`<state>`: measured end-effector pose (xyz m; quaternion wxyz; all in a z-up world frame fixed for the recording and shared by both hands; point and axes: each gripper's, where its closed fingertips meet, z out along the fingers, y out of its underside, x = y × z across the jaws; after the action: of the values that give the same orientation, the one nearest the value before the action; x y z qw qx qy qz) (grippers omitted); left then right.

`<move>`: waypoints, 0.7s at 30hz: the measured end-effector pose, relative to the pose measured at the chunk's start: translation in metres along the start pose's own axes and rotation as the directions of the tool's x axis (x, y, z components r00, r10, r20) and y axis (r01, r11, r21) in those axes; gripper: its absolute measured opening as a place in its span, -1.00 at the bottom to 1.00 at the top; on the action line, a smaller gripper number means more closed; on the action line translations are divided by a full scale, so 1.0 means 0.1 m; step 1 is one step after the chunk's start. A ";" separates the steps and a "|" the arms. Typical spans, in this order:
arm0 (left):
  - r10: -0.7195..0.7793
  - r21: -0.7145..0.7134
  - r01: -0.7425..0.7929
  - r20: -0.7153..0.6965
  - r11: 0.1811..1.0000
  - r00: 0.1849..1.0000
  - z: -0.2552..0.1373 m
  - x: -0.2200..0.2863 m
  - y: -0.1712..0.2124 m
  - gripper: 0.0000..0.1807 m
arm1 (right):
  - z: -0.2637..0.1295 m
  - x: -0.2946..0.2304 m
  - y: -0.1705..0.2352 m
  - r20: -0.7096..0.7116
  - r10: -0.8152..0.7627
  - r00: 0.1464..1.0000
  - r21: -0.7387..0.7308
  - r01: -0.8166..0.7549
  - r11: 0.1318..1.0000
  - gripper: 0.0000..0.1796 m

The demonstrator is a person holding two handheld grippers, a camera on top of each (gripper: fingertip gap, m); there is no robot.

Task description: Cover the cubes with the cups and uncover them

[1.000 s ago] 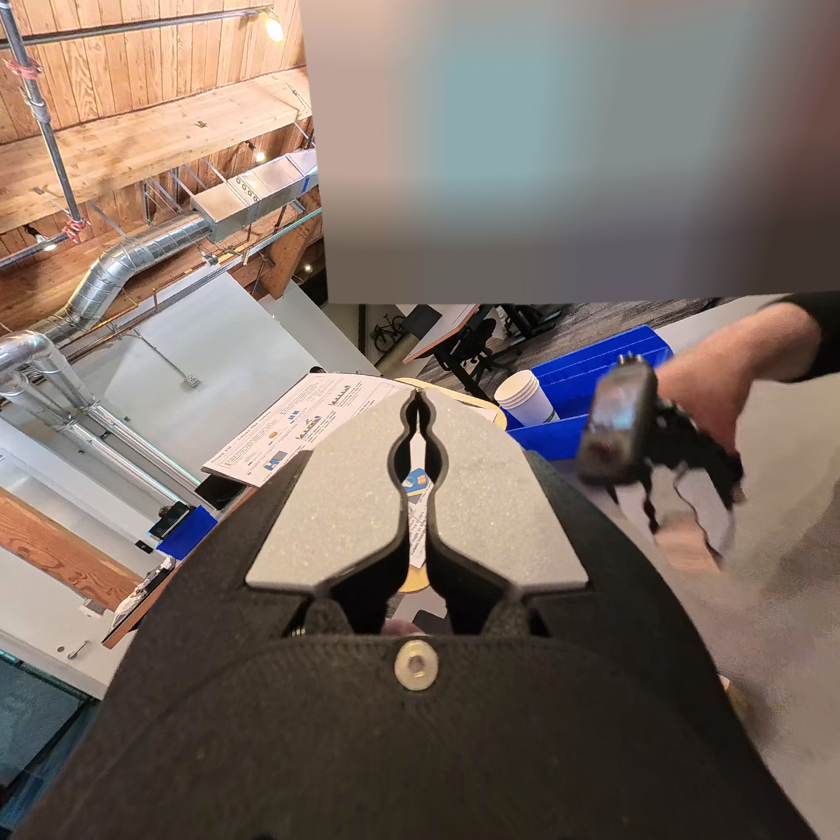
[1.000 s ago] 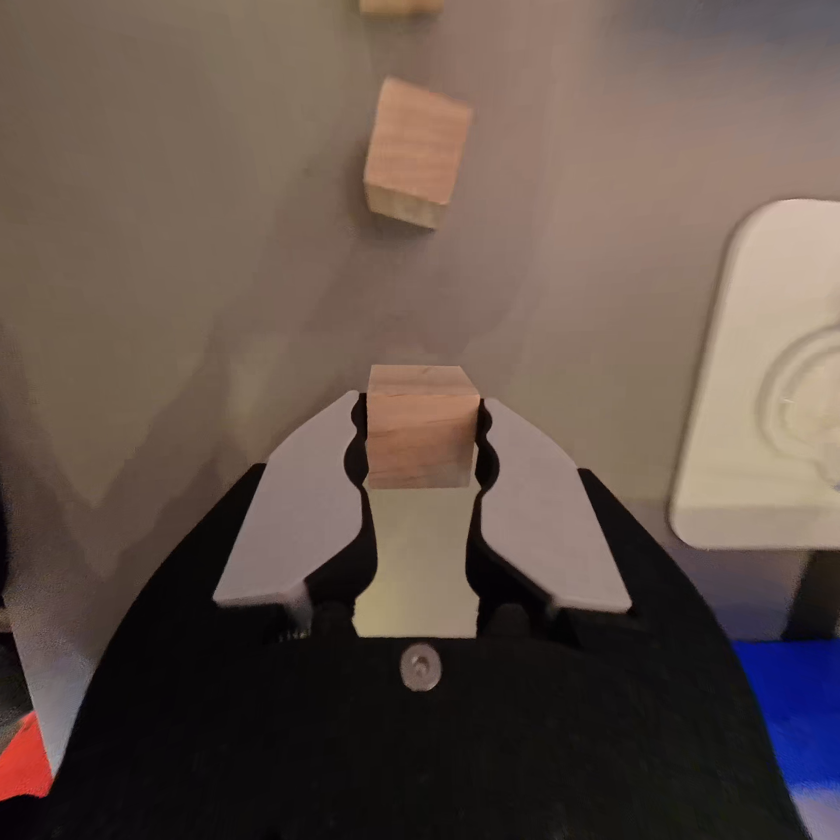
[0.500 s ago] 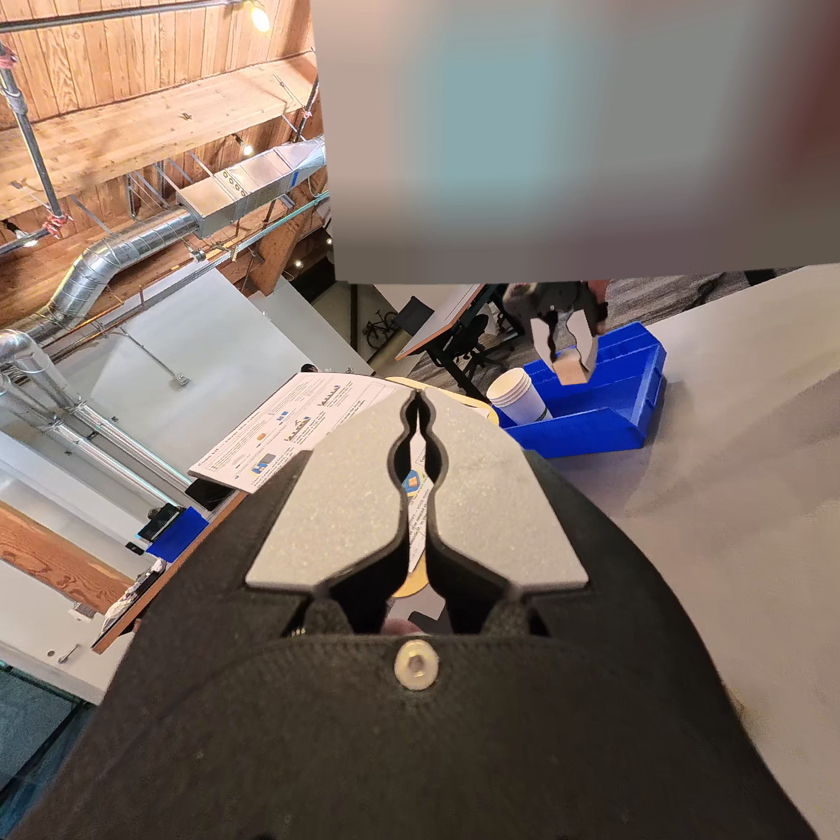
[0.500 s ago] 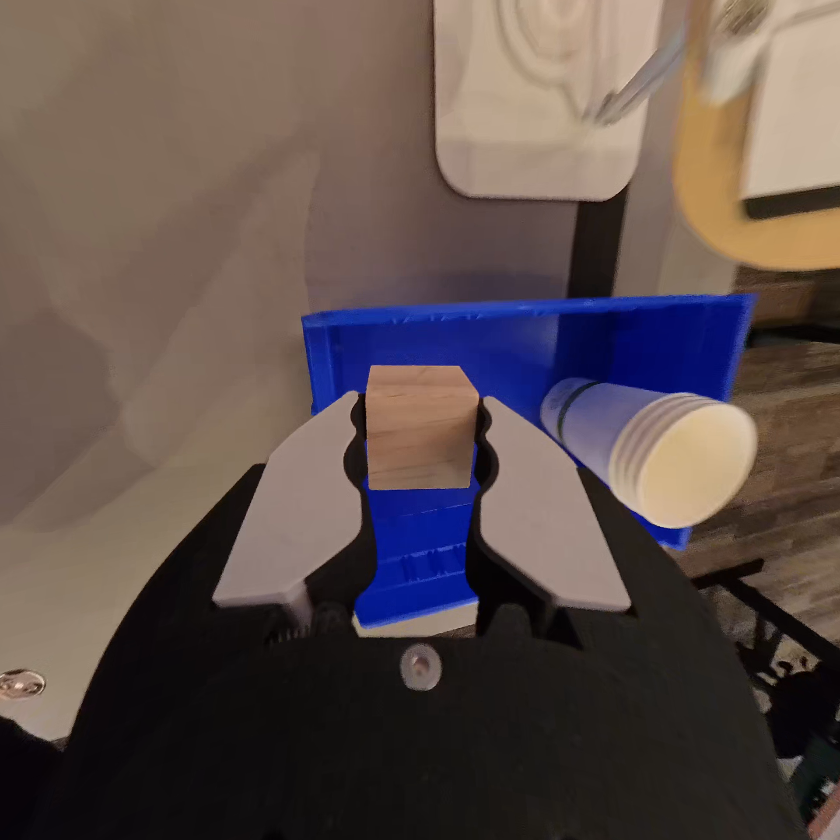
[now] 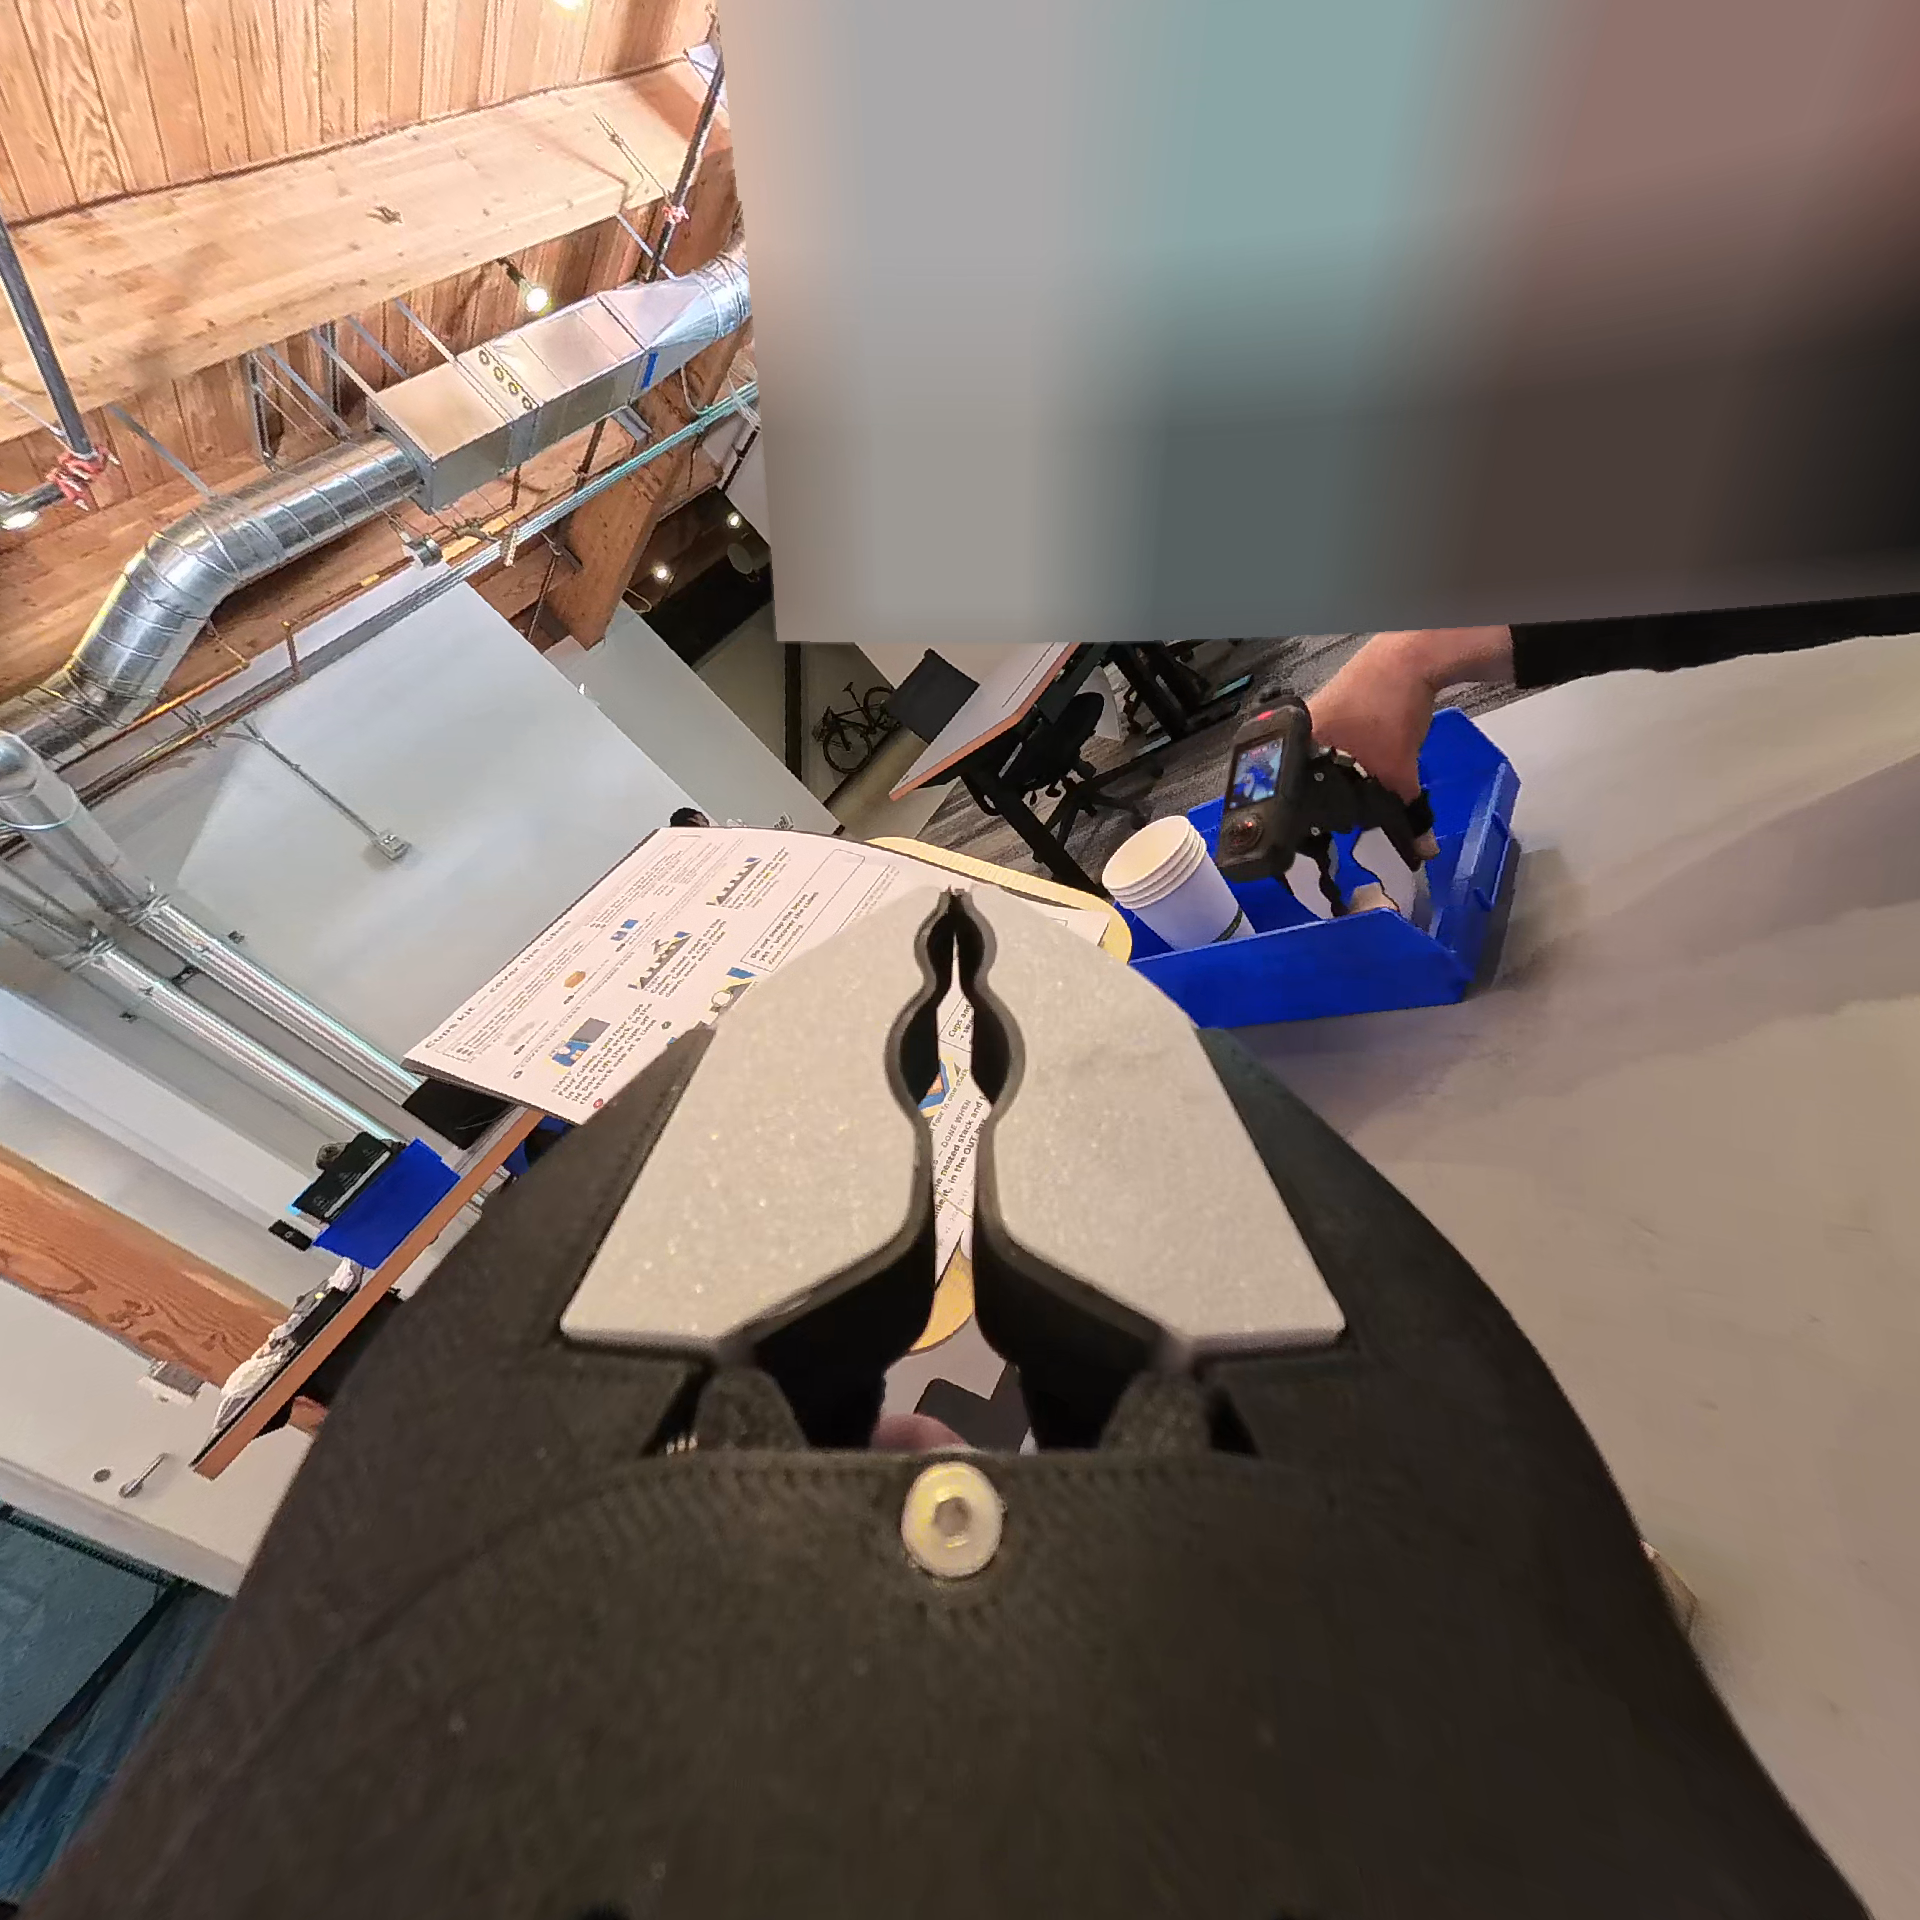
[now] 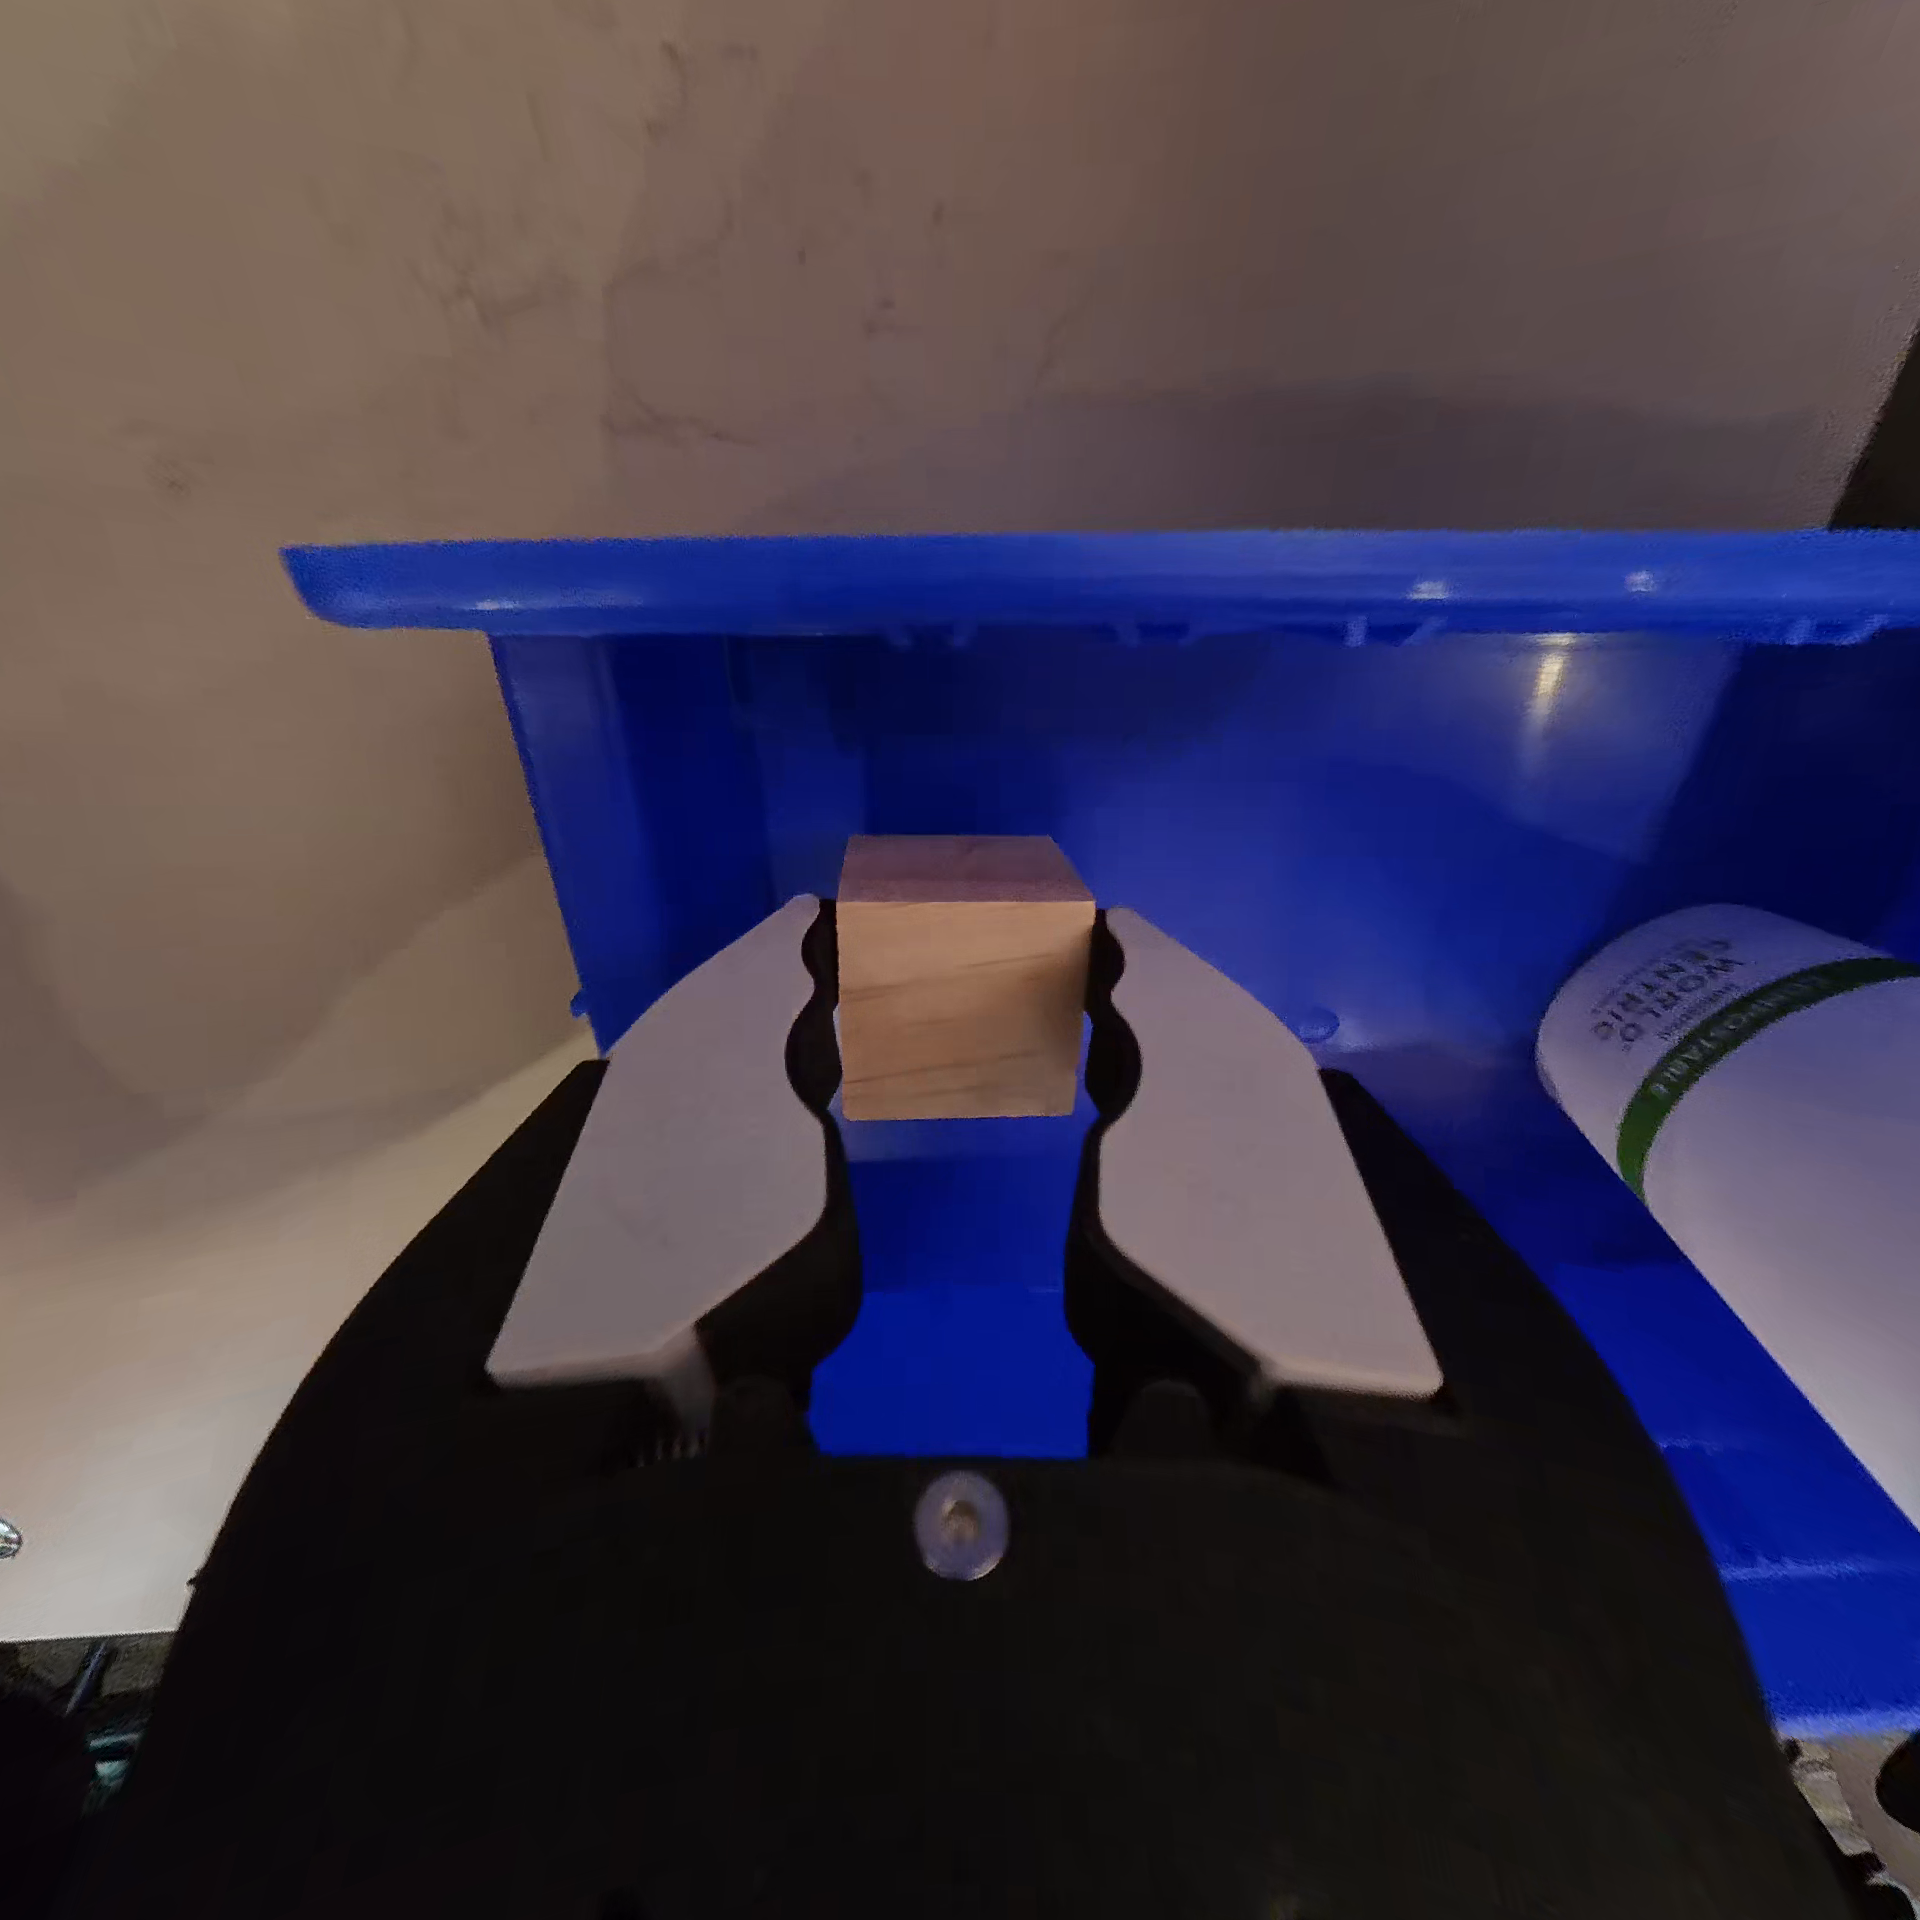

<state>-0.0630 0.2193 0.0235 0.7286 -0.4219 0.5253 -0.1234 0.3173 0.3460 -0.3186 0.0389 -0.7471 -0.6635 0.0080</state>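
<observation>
- Wooden cube (image 6: 961, 997), pale and square-cut, sits clamped between the two grey fingers of the right tool (image 6: 961, 940), held level with its flat faces square to the pads.
- Directly beyond and below the cube lies the open inside of a blue plastic bin (image 6: 1039, 582); the cube is within the bin's walls, near its left end, with blue floor showing under it.
- Whether the cube touches the bin floor cannot be told; it looks to hang just above it.
- Just to the right of the cube, inside the same bin, lies a stack of white paper cups (image 6: 1745, 1122) on its side, its long axis slanting across the bin from the near right towards the far wall.
- My reading: the coming move turns on the cube going straight down in the free space left of the cups, so the release needs to clear the bin wall on one side and the cups on the other.
- From across the table (image 5: 1662, 1195), a person's hand (image 5: 1371, 707) is seen holding the right tool down in the bin, beside the cups.
- Left tool (image 5: 954, 909) is well apart from the bin, raised and idle, its fingers pressed together on nothing.
- Right tool is clearly the nearer one.
</observation>
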 end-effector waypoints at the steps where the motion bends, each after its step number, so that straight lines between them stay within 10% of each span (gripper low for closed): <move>1: -0.001 0.000 0.001 -0.002 1.000 1.000 0.01 0.00 0.00 -1.00 | 0.03 0.00 0.00 0.009 0.001 1.000 0.001 -0.001 1.000 -0.49; 10: 0.003 -0.009 -0.003 -0.016 1.000 1.000 0.05 0.04 0.01 -1.00 | 0.06 0.01 0.07 0.009 0.061 0.998 0.005 -0.061 0.998 -0.26; 14: 0.006 -0.010 -0.006 -0.014 1.000 1.000 0.04 0.04 0.00 -1.00 | -0.50 0.03 -0.06 -0.137 0.084 0.987 0.115 -0.069 0.991 -0.24; 21: 0.002 -0.005 -0.002 -0.022 1.000 1.000 0.08 0.07 -0.01 -1.00 | -1.33 -0.60 -1.45 -0.259 0.012 0.966 0.383 0.091 0.919 -0.38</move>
<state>-0.0532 0.2183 0.0207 0.7218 -0.4217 0.5342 -0.1260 0.1748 0.2969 -0.1781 0.2731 -0.7053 -0.6528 0.0431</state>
